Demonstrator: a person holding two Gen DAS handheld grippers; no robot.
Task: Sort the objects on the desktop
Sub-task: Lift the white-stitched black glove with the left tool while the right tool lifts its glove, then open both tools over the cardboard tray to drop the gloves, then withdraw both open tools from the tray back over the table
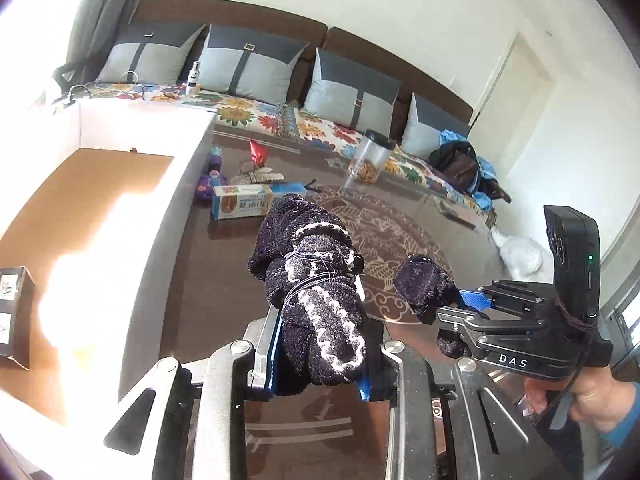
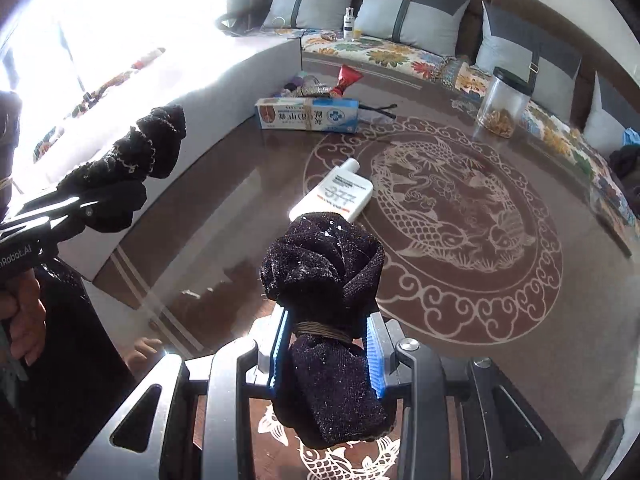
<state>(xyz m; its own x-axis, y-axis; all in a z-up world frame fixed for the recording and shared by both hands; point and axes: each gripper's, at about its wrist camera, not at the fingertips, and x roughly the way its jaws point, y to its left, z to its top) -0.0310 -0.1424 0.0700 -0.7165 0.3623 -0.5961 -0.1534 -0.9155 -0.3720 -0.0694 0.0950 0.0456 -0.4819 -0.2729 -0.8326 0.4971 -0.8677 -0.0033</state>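
Hovering above the brown bench (image 2: 500,288), both claws have sock-wrapped fingers. The left claw (image 1: 316,280) looks drawn together with nothing between, though the cloth hides the tips. The right claw (image 2: 324,272) is likewise closed and empty. Just beyond the right claw lies a white bottle (image 2: 336,192), flat on the bench. Farther ahead rest a blue-and-white box (image 2: 308,115) and, off to the right, a clear jar (image 2: 502,102).

Sunlit room, cushioned brown sofa (image 1: 360,52)
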